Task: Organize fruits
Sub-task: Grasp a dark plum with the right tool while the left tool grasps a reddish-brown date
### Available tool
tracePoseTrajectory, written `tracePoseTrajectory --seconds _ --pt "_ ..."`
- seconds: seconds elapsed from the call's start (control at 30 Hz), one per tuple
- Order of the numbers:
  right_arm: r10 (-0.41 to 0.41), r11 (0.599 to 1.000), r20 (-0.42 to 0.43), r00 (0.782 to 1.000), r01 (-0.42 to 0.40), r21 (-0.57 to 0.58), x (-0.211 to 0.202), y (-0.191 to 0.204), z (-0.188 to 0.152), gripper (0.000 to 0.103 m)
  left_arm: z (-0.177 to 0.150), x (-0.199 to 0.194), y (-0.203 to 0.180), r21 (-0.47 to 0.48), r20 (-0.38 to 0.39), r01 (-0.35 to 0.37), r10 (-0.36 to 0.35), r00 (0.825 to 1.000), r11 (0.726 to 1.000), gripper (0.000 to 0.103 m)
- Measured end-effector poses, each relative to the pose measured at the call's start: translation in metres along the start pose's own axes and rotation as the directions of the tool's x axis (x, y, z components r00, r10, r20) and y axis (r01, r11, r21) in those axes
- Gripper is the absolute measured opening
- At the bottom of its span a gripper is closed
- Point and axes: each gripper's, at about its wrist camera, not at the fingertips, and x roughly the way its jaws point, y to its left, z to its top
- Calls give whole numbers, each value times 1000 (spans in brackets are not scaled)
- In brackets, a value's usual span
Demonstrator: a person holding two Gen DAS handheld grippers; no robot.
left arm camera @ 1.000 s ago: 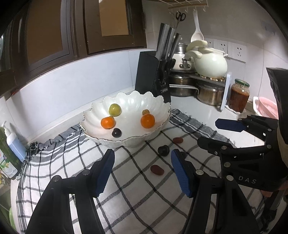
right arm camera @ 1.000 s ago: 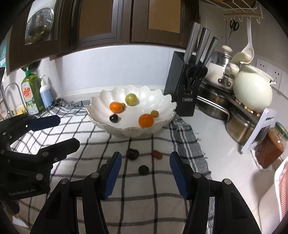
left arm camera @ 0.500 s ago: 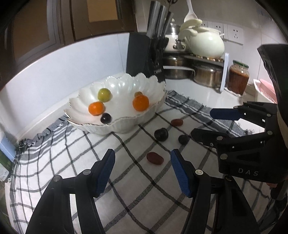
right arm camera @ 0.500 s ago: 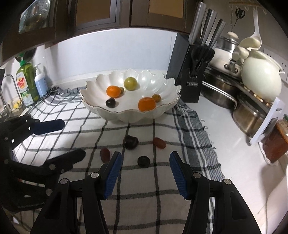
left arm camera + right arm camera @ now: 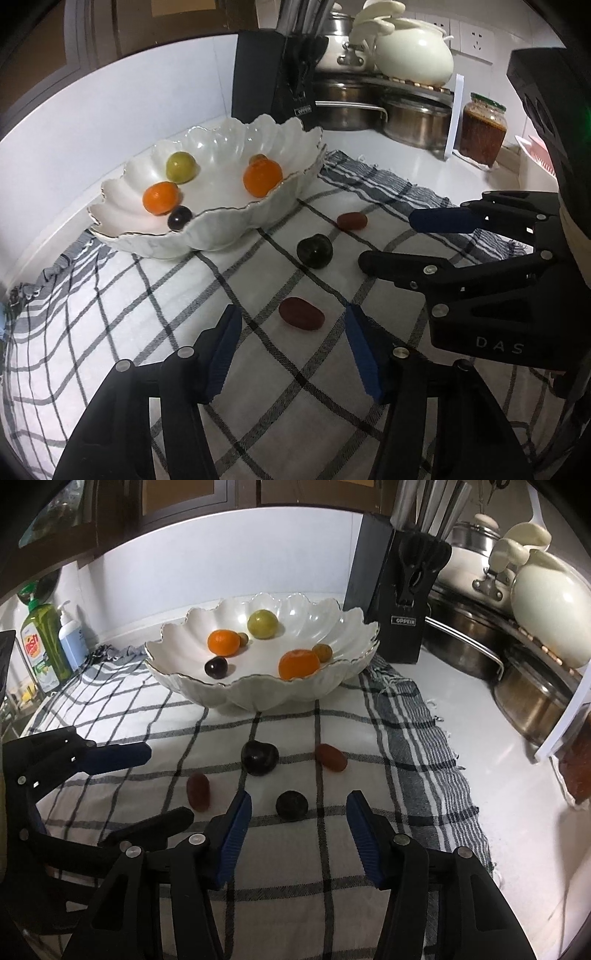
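Between the left tongs (image 5: 291, 325), jaws apart, lies a red date (image 5: 301, 313); right tongs (image 5: 298, 814), also apart, frame a dark fruit (image 5: 291, 804). Risk: round fruit may roll off the pads (image 5: 236, 823) and down the cloth (image 5: 288, 856). Loose: four, two dates, two dark. Bowl (image 5: 295, 694) at 12 o'clock: six.

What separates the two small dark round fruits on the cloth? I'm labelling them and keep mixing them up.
The larger dark fruit is glossy and dimpled on top; the smaller dark fruit looks duller and plainly round. The larger one lies nearer the white bowl; the smaller lies just ahead of the open right tongs, between their fingertips. Both rest loose on the checked cloth, outside the bowl.
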Motion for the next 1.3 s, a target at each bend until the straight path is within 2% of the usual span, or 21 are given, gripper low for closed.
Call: tracePoseTrajectory --seconds 0.13,0.7,0.93,1.1,1.3 --pt "16 1000 -22 1000 -16 6 9 -3 0 48 1 7 1 -6 -16 15 -15 1000 1000 56" --pt "66 998 -57 996 -65 21 27 -5 3 37 5 24 0 -6 -47 43 -44 998 999 41" --pt "82 996 -75 994 -79 37 31 -6 0 31 5 31 2 -34 -59 58 -60 996 998 37" --pt "81 996 -76 994 -79 30 33 -5 -1 25 4 33 4 -49 -66 56 -59 996 997 30" --pt "79 997 -59 995 -77 31 28 -4 -1 24 5 29 8 -87 -63 64 -70 996 994 28"
